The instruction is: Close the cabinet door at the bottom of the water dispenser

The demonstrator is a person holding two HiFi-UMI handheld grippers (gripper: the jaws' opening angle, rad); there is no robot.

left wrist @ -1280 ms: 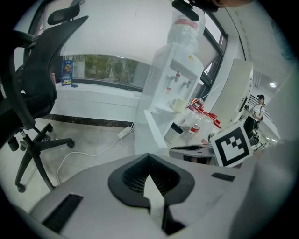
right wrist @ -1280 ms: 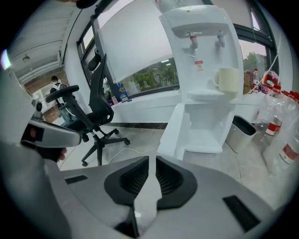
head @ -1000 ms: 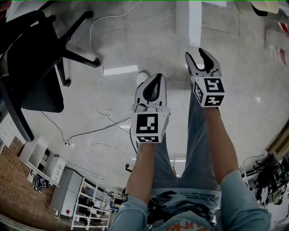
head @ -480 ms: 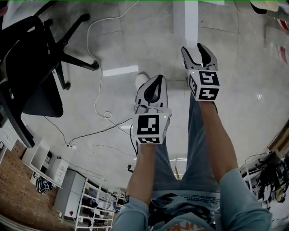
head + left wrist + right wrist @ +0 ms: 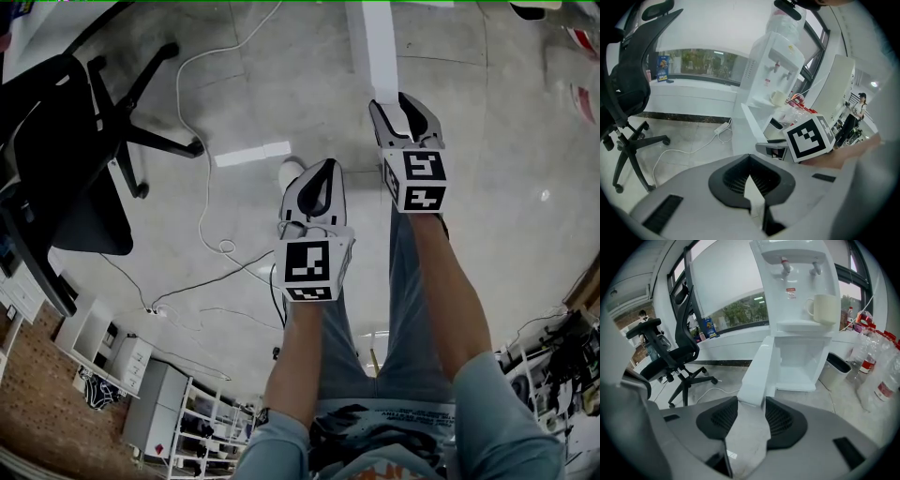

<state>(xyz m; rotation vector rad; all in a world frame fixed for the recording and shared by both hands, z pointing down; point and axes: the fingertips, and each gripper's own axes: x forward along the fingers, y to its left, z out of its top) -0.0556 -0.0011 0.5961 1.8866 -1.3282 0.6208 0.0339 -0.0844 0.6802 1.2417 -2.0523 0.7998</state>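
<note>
Right gripper [image 5: 752,400] wide, jaws just easing narrower, cabinet door [image 5: 758,366] swung out, its free edge at their mouth, unpressed, water dispenser [image 5: 799,305] straight ahead beyond, left gripper [image 5: 323,165] pinched together, empty, back to its left.

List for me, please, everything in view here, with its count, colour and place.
water dispenser: one, white, by the window wall
cabinet door: one, white, swung open at the dispenser's bottom
mug: one, cream, on the dispenser's tray
bin: one, pale with a dark rim, right of the dispenser
plastic bottles: several, clear, far right beside the bin
office chair: one, black, left of the dispenser
cable: one, white, on the floor
left gripper: one, grey with black pads, jaws shut, empty
right gripper: one, same colours, jaws apart after just closing slightly, door's edge at their tips, no grip seen
forearms: two, bare, behind the grippers
</note>
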